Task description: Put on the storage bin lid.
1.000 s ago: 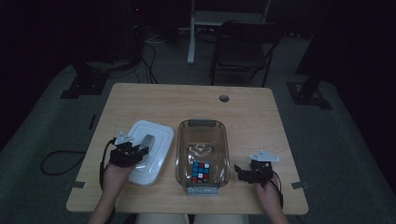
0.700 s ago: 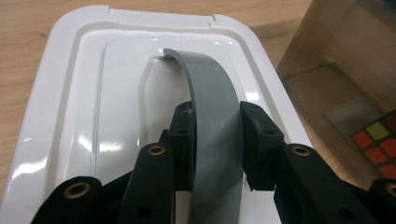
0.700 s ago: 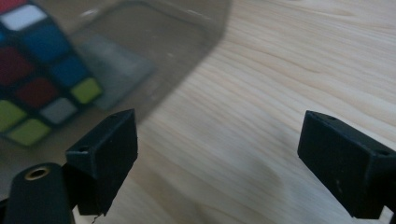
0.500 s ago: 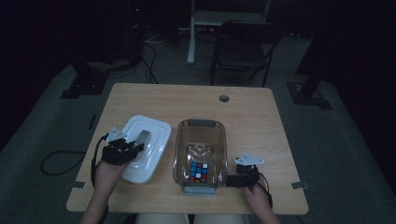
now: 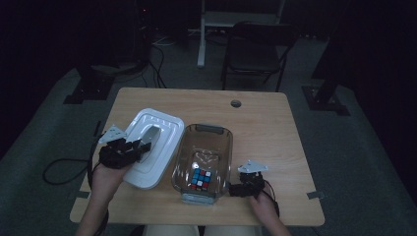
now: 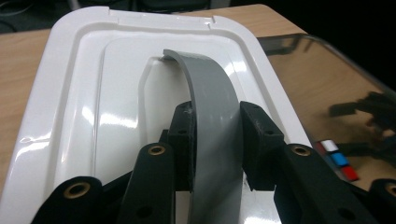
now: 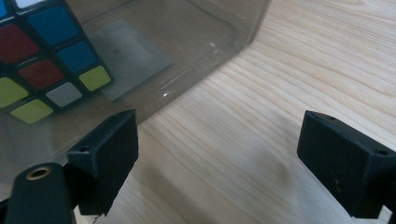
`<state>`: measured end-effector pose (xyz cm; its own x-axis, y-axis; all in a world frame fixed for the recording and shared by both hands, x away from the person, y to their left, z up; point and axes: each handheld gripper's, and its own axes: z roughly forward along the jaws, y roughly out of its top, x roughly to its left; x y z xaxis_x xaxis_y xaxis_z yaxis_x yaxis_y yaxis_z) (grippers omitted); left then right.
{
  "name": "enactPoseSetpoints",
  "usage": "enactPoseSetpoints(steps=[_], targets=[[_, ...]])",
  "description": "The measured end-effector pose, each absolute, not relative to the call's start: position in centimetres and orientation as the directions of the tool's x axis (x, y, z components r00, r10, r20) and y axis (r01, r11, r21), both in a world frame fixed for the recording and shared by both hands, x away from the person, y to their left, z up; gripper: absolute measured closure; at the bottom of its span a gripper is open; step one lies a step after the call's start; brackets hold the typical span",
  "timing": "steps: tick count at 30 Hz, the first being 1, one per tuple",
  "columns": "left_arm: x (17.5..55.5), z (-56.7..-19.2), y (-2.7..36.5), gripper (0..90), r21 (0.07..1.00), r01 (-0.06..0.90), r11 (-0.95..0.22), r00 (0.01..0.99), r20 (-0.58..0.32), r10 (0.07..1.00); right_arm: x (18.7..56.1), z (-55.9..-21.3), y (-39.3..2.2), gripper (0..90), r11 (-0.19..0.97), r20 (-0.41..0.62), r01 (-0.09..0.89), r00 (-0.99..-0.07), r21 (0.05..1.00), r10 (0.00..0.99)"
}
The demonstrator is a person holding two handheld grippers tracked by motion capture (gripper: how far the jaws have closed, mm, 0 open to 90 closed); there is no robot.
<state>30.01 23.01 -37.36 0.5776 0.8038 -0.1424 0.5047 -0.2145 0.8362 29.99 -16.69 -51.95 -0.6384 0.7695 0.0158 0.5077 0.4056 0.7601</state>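
The left gripper [image 6: 215, 140], fingers clamped on the lid's grey handle [image 6: 212, 112], has lifted the white lid [image 5: 152, 147] up. It goes on the box [image 5: 204, 160] next. The right gripper [image 7: 217, 158], fingers apart, waits beside it.

- White glossy plastic rectangular lid [image 6: 79, 116] on the left, plain, with a grey curved plastic handle [image 6: 212, 121].
- Clear smoke-tinted plastic rectangular box [image 5: 216, 150] right of it.
- Puzzle cube [image 7: 39, 65] inside, chequered in red, blue, white and yellow-green squares on black.
- Light wooden table [image 7: 299, 60], fine straight grain.
- Black jaws on both grippers.
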Motion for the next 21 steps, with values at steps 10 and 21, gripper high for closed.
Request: enactPoseSetpoints(steps=[10, 21], targets=[[30.6, -37.2, 20.9, 69.4, 0.825, 0.504, -0.254, 0.625, -0.146, 0.767, 30.8, -51.7, -12.7, 12.5, 0.449, -0.015, 0.472, -0.677, 0.759, 0.736], [31.5, -37.2, 18.9, 69.4, 0.822, 0.498, -0.275, 0.654, -0.148, 0.742, 31.8, -51.8, -8.9, 12.5, 0.457, -0.008, 0.474, -0.687, 0.753, 0.726]])
